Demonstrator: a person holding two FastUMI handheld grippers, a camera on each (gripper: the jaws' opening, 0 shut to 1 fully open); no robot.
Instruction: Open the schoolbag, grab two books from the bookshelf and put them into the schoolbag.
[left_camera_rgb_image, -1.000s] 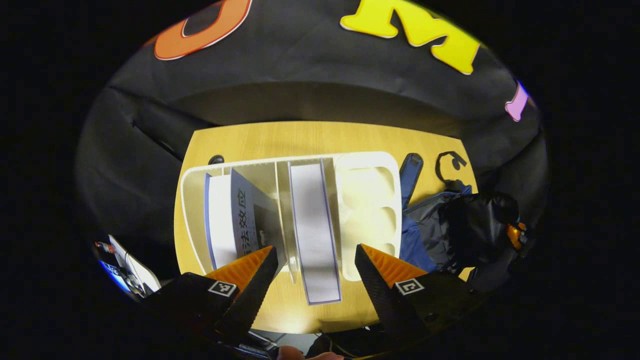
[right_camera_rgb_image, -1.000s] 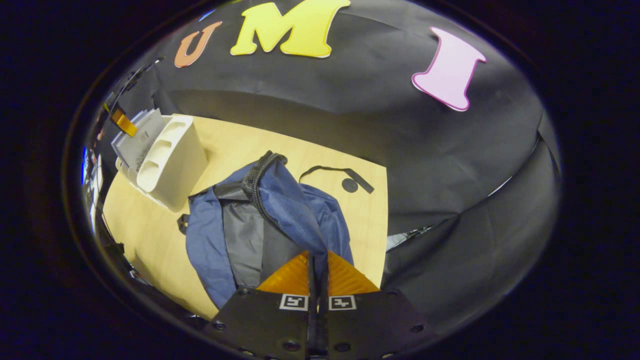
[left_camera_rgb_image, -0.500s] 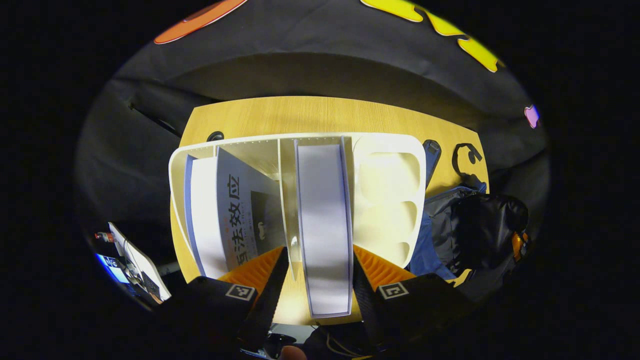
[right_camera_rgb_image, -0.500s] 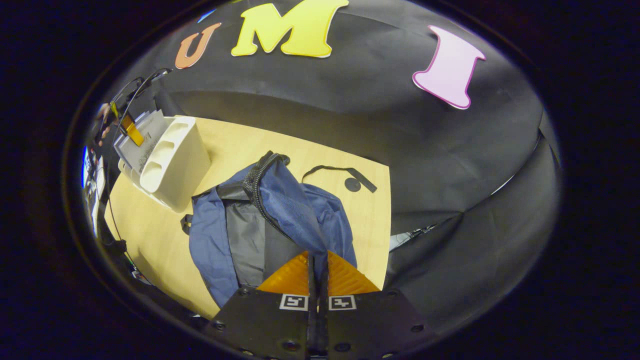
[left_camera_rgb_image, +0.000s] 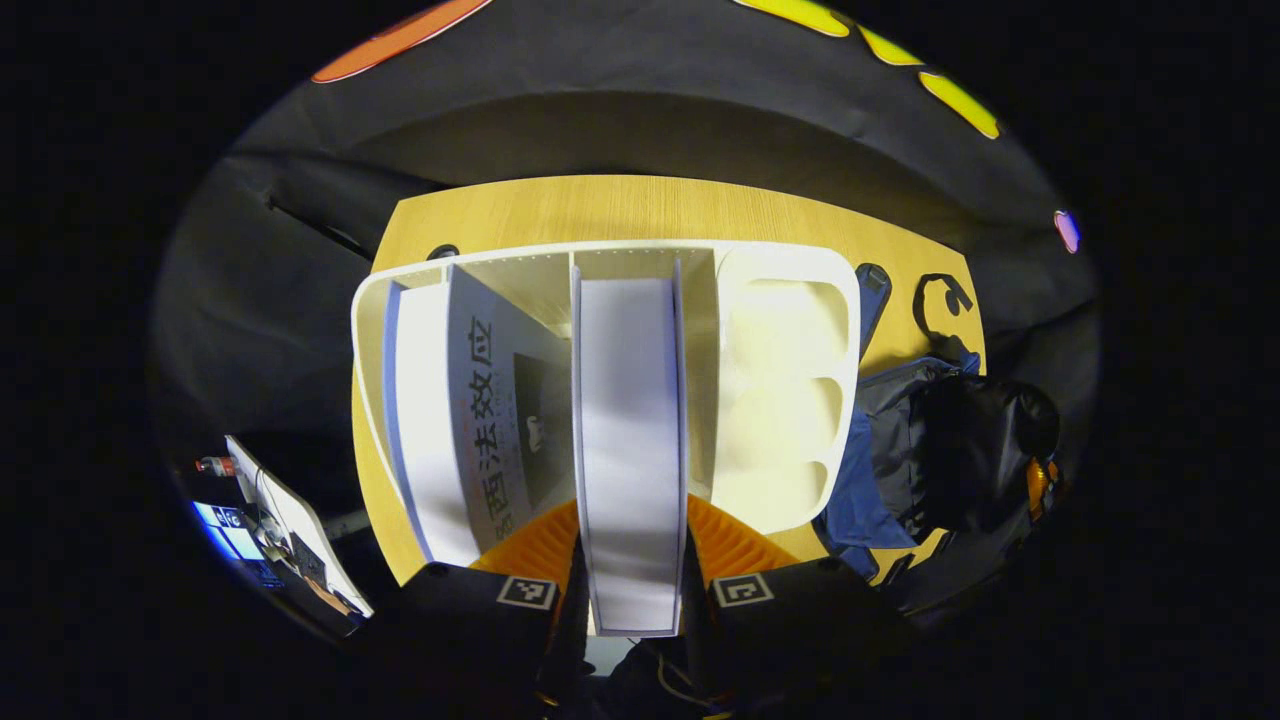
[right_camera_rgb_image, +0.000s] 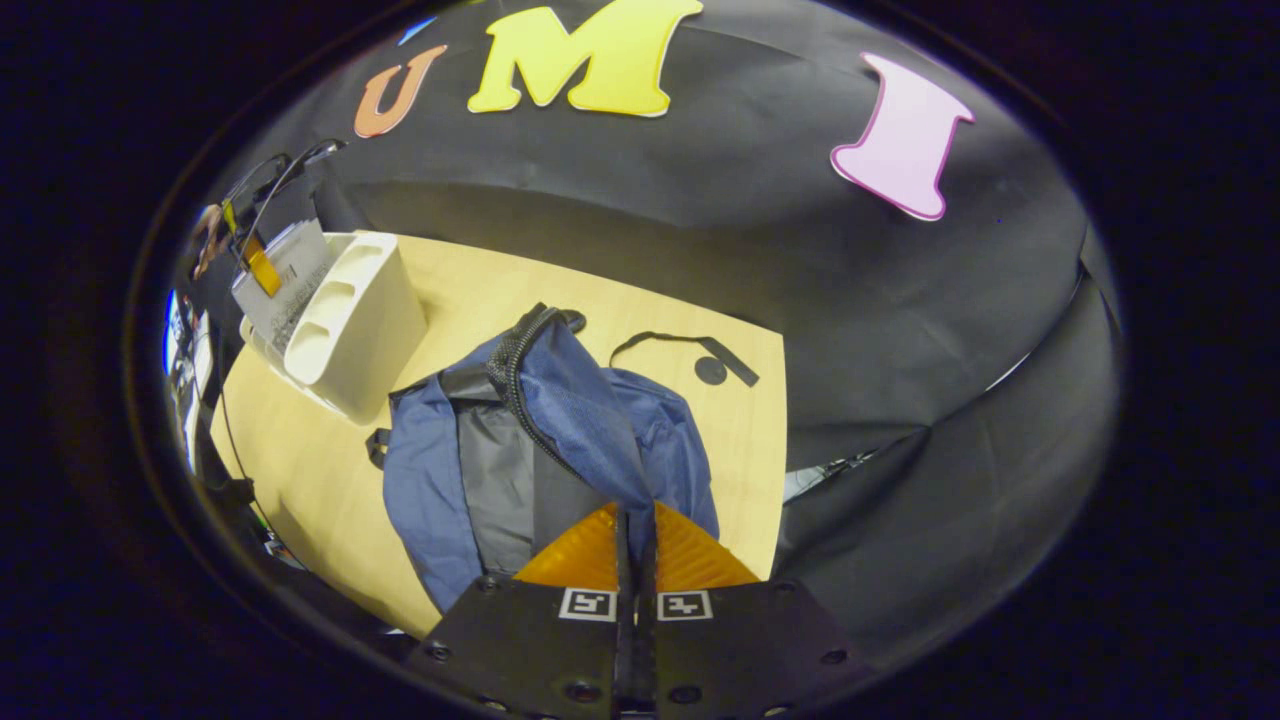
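Note:
A white bookshelf (left_camera_rgb_image: 790, 290) stands on the wooden table, seen from above in the left gripper view. In its middle slot stands a thick book (left_camera_rgb_image: 630, 420), page edges up. My left gripper (left_camera_rgb_image: 631, 503) is shut on this book, one finger pressing each side. A grey-covered book (left_camera_rgb_image: 495, 400) leans in the slot to the left. The blue schoolbag (right_camera_rgb_image: 560, 420) lies open, showing its dark lining. My right gripper (right_camera_rgb_image: 636, 512) is shut on the schoolbag's blue flap, holding it raised. The schoolbag (left_camera_rgb_image: 950, 440) also lies right of the shelf in the left gripper view.
In the right gripper view the bookshelf (right_camera_rgb_image: 350, 320) sits at the far left of the table (right_camera_rgb_image: 470, 290). A black strap (right_camera_rgb_image: 690, 345) and a round cable hole (right_camera_rgb_image: 711, 370) lie behind the bag. A device with lit screens (left_camera_rgb_image: 260, 500) stands beyond the table's left edge.
My left gripper came down over the middle book and its fingers shut on it. My right gripper kept its hold on the bag flap, hardly moving.

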